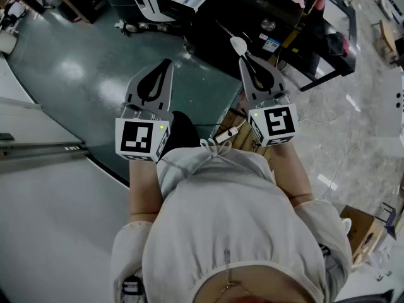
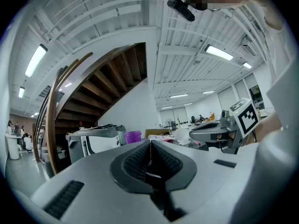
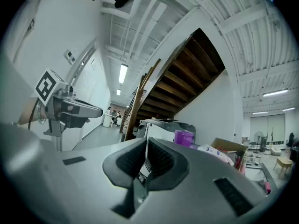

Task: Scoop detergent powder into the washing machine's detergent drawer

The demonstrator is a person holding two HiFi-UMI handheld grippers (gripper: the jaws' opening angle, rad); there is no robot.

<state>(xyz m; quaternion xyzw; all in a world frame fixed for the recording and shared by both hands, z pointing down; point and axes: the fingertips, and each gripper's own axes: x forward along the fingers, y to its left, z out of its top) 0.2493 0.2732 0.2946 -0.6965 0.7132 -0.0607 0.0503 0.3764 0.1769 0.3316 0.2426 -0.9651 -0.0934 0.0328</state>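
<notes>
In front of your chest, both grippers point forward over the green floor (image 1: pixel 76 68).

- Left gripper (image 1: pixel 166 63): jaws pressed together, nothing between them.
- Right gripper (image 1: pixel 243 58): jaws pinched narrow on the white scoop (image 1: pixel 238 44), its bowl jutting past the tips.
- Washing machine (image 3: pixel 159 130): ahead beneath the stairs (image 3: pixel 187 73), well apart from both grippers.

No readable text, brand or number anywhere; sticker (image 1: pixel 271 43) print too small, blurred.
</notes>
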